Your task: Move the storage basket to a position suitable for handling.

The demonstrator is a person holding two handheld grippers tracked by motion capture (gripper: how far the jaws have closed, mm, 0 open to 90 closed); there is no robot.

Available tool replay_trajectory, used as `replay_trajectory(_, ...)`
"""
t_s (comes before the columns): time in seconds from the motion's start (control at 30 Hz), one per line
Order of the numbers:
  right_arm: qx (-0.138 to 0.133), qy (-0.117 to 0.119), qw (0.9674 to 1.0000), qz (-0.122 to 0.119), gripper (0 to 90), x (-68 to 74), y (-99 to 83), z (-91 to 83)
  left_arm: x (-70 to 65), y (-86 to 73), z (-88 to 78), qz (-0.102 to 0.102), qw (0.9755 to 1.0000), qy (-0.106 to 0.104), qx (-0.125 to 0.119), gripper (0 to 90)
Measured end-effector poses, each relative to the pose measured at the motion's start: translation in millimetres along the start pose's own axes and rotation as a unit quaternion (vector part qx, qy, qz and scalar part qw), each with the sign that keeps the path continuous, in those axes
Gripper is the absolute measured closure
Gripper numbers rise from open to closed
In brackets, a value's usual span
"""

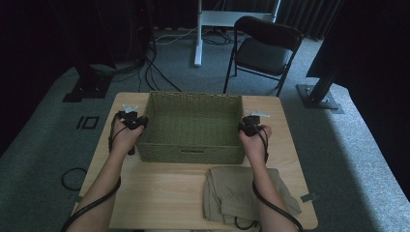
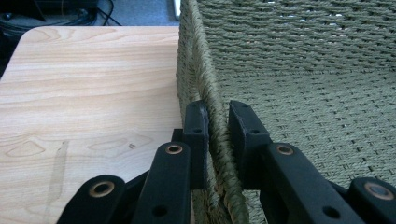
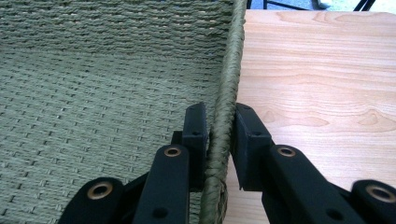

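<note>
"Two grippers, one on each short side of the basket [image 1: 193, 126]. How are they set?"

"Both are clenched on its rim. The left gripper [image 2: 217, 122] has one jaw outside the left wall and one inside, with the woven edge pinched between them. The right gripper [image 3: 219, 122] does the same on the right wall. Each pad looks pressed against the rope."

"Where is the basket itself?"

"It sits on the far half of the table [image 1: 159, 193], centred between the left and right edges, with its bottom flat on the wood as far as I can tell."

"So the step, I take it, is lifting or shifting it. What makes that go well?"

"Keep both hands level and move them together, I'd say. The walls are soft weave, so a pull from one side alone would likely bend the rim or let it slip out of the pads. A bite lower on the wall would probably hold better than the very edge."

"And the count?"

"One basket, empty inside. One folded cloth [image 1: 244, 193], khaki, lying on the near right part of the table, just beside the basket's near wall. One table. One black folding chair [image 1: 263, 50] on the floor beyond."
</note>
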State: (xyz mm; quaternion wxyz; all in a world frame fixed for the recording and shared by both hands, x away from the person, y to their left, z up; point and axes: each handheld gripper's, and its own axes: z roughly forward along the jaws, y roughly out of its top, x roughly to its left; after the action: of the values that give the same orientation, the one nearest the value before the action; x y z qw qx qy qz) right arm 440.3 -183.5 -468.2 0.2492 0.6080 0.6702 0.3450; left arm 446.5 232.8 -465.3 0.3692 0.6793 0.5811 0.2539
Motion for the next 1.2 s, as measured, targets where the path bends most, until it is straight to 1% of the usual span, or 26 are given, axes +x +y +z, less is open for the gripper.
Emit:
replay_trajectory(0.07,0.001,0.001,1.0000,0.003,76.5,-1.4,-0.2,-0.6,-1.7,0.7,0.2,0.004,1.0000,0.002,0.003,79.2)
replay_trajectory(0.13,0.001,-0.002,1.0000,0.001,76.7,-5.0,-0.6,-1.6,-6.6,2.9,1.1,0.007,0.9999,0.002,0.010,79.2)
replay_trajectory(0.2,0.000,-0.002,1.0000,0.005,76.8,-8.4,-0.8,-2.2,-10.9,3.3,1.8,0.008,0.9999,0.003,0.011,79.2)
replay_trajectory(0.27,0.001,-0.005,1.0000,0.005,76.9,-12.1,-0.8,-2.9,-16.0,3.6,2.8,0.015,0.9998,0.006,0.012,79.2)
replay_trajectory(0.37,0.003,-0.002,1.0000,0.006,76.6,-18.7,-0.7,-4.4,-20.7,4.4,4.8,0.014,0.9998,0.001,0.013,79.2)
replay_trajectory(0.4,0.003,-0.003,1.0000,0.005,76.7,-21.1,-0.7,-4.9,-23.0,4.5,5.7,0.009,0.9999,-0.001,0.011,79.1)
replay_trajectory(0.5,0.002,-0.005,0.9999,0.009,76.8,-27.7,-1.3,-6.1,-30.0,5.7,7.7,0.015,0.9998,0.000,0.013,79.2)
replay_trajectory(0.6,0.001,-0.008,0.9999,0.013,77.1,-34.7,-1.6,-7.1,-37.3,6.8,10.4,0.013,0.9998,-0.002,0.012,79.1)
replay_trajectory(0.63,0.001,-0.008,0.9999,0.013,77.1,-34.7,-1.6,-7.1,-37.3,6.8,10.4,0.013,0.9998,-0.002,0.012,79.1)
replay_trajectory(0.7,0.002,-0.010,0.9998,0.017,77.2,-41.6,-1.7,-8.7,-42.3,7.7,13.1,0.008,0.9999,-0.009,0.010,79.1)
replay_trajectory(0.77,0.002,-0.011,0.9997,0.020,77.2,-45.8,-1.8,-9.5,-46.6,8.7,15.1,0.009,0.9998,-0.011,0.011,79.1)
replay_trajectory(0.97,0.002,-0.016,0.9996,0.021,77.5,-58.5,-1.8,-11.1,-60.3,10.4,18.9,0.016,0.9998,-0.007,0.013,79.1)
replay_trajectory(1.03,0.002,-0.015,0.9996,0.023,77.6,-62.9,-1.5,-11.4,-64.6,10.6,19.9,0.012,0.9998,-0.006,0.012,79.1)
replay_trajectory(1.13,0.000,-0.016,0.9995,0.027,77.9,-68.8,-1.3,-11.5,-71.3,11.2,21.3,0.012,0.9998,-0.005,0.013,79.1)
replay_trajectory(1.2,0.001,-0.017,0.9995,0.026,78.0,-73.5,-0.7,-11.6,-75.5,11.3,22.2,0.011,0.9998,-0.006,0.013,79.1)
